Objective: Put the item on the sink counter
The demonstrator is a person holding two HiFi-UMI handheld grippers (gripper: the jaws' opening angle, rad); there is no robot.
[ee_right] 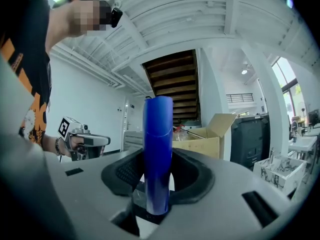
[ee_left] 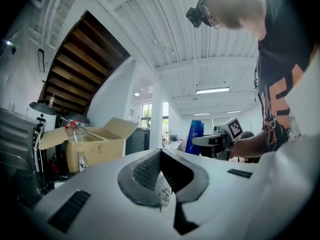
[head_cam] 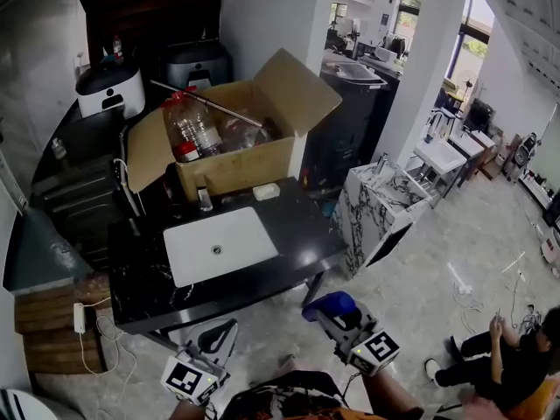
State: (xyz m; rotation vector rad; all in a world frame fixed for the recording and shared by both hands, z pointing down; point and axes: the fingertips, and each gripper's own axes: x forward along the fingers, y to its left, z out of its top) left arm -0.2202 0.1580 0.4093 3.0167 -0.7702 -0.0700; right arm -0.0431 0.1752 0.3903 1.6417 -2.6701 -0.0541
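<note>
Blue bottle clamped in my right gripper, not yet over the sink counter
In the right gripper view I see both pads pressed on the bottle's lower body, and it stands up between them with its cap end well above the jaws; from the head view it hangs over the floor, just near of the black counter's near right corner. My left gripper sits to its left, close to the counter's near edge, jaws together at the tips with nothing gripped. A white basin lies in the counter's middle, and at the far edge stands an open cardboard box holding a clear plastic bottle
</note>
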